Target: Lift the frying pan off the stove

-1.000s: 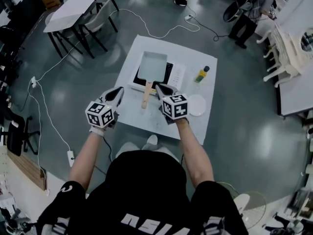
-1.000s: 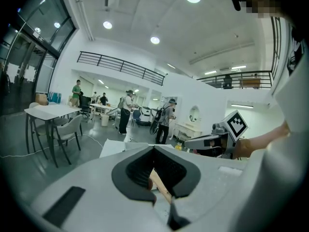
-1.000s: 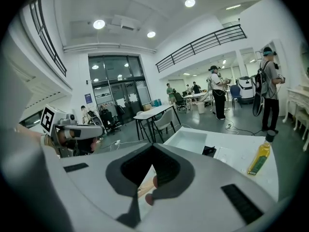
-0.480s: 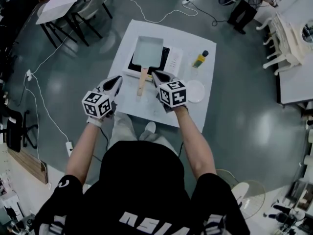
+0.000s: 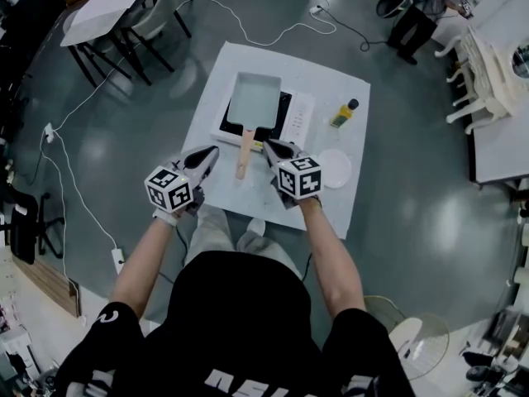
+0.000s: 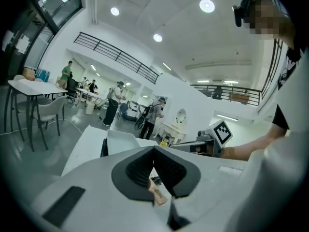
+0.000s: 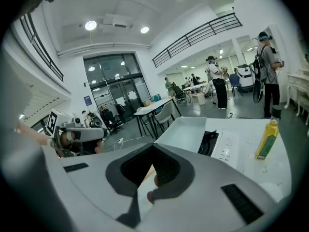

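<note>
Both left gripper (image 5: 210, 150) and right gripper (image 5: 267, 145), jaws closed empty, flank the rectangular pan's (image 5: 254, 102) wooden handle (image 5: 245, 152).

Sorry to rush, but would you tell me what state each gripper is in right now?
Left gripper: shut, holding nothing.
Right gripper: shut, holding nothing; the pan handle lies between the two, ungripped.

Your black short-sleeved shirt (image 5: 240, 304) carries white lettering at 6 o'clock in the head view, and its left sleeve (image 5: 107, 325) has a white mark at 8 o'clock. Toward 12 o'clock from it show light grey trousers (image 5: 211, 231) and a white shoe (image 5: 258, 226). Your left tool (image 5: 210, 152) and right tool (image 5: 269, 146) are pale grey shells tapering to a point, lined with black ribbed pads (image 6: 137, 168). Each bears a cube (image 5: 169, 188) of black-and-white square markers.
</note>
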Tool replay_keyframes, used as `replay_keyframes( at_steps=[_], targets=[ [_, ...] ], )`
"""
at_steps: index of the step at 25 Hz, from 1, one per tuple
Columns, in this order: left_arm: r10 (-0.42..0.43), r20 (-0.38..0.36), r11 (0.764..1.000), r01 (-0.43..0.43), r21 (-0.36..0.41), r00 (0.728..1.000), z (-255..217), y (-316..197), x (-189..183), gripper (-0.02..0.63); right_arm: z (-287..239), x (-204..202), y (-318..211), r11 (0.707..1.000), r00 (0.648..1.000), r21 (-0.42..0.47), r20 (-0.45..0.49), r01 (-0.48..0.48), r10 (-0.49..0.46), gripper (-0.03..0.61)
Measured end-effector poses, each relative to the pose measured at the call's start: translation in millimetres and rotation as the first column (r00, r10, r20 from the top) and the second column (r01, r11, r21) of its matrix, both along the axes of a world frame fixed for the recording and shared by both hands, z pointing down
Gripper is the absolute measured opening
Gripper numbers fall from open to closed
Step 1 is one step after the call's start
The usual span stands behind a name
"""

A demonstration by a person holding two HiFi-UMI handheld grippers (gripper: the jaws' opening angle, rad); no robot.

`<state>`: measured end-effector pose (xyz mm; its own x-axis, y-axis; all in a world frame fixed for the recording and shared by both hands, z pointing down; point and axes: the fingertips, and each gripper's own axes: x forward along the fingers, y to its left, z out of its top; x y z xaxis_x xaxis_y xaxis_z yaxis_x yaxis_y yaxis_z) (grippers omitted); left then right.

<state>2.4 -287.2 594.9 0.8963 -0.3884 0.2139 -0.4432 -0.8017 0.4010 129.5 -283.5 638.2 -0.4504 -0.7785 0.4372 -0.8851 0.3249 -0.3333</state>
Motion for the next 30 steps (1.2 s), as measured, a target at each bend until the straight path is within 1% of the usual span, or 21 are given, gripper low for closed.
replay_keyframes(
  at_steps=[4, 8, 11, 13, 14, 15, 16, 19, 22, 23, 26, 28, 30],
  targets=[
    [0.024, -0.008, 0.999, -0.024, -0.042, 1.0, 15.9, -2.9, 3.6, -0.003, 18.5, 0.7, -2.4, 0.999, 1.0, -0.039, 0.023, 0.005, -0.004, -0.011],
    [0.064, -0.029, 0.994, -0.066, -0.089, 0.998, 31.2, -3.4, 9.2, -0.003, 32.7, 1.2, -8.6, 0.998, 0.999, -0.065, 0.04, 0.008, -0.005, -0.011],
    [0.089, -0.036, 0.988, -0.093, -0.125, 0.995, 43.4, -3.8, 14.5, 0.017, 45.9, 0.6, -12.4, 0.996, 0.998, -0.09, 0.054, 0.026, -0.021, -0.011],
    [0.108, -0.04, 0.983, -0.113, -0.147, 0.993, 51.5, -3.1, 18.4, 0.042, 56.0, -0.7, -14.2, 0.993, 0.996, -0.112, 0.081, 0.045, -0.036, -0.005],
    [0.118, -0.043, 0.98, -0.123, -0.158, 0.992, 55.5, -2.4, 19.8, 0.056, 60.3, -2.6, -15.0, 0.991, 0.994, -0.122, 0.1, 0.058, -0.046, 0.025],
    [0.127, -0.047, 0.976, -0.133, -0.17, 0.991, 59.6, -1.8, 21.0, 0.076, 64.5, -5.6, -15.5, 0.988, 0.991, -0.132, 0.123, 0.076, -0.06, 0.088],
    [0.135, -0.051, 0.973, -0.142, -0.182, 0.99, 63.8, -1.3, 22.0, 0.092, 68.6, -9.1, -15.8, 0.985, 0.986, -0.141, 0.149, 0.097, -0.075, 0.123],
    [0.161, -0.071, 0.959, -0.173, -0.224, 0.984, 76.7, 0.4, 25.9, 0.166, 79.2, -17.5, -17.2, 0.975, 0.968, -0.163, 0.224, 0.148, -0.109, 0.187],
    [0.19, -0.091, 0.941, -0.208, -0.269, 0.978, 88.2, 5.5, 30.4, 0.237, 84.3, -23.1, -18.9, 0.965, 0.949, -0.189, 0.292, 0.18, -0.12, 0.273],
    [0.197, -0.099, 0.934, -0.218, -0.284, 0.975, 91.9, 7.3, 32.0, 0.249, 86.5, -25.0, -19.4, 0.962, 0.942, -0.198, 0.312, 0.189, -0.121, 0.288],
    [0.21, -0.13, 0.915, -0.242, -0.323, 0.969, 100.4, 8.9, 36.1, 0.281, 95.4, -29.7, -23.7, 0.954, 0.927, -0.219, 0.357, 0.206, -0.118, 0.304],
    [0.214, -0.147, 0.905, -0.252, -0.342, 0.966, 106.8, 8.0, 38.5, 0.287, 100.6, -33.0, -27.8, 0.95, 0.916, -0.228, 0.385, 0.215, -0.115, 0.307],
    [0.214, -0.166, 0.894, -0.261, -0.365, 0.963, 112.9, 7.1, 41.9, 0.287, 103.7, -36.5, -32.0, 0.945, 0.896, -0.231, 0.428, 0.23, -0.113, 0.31]
  ],
)
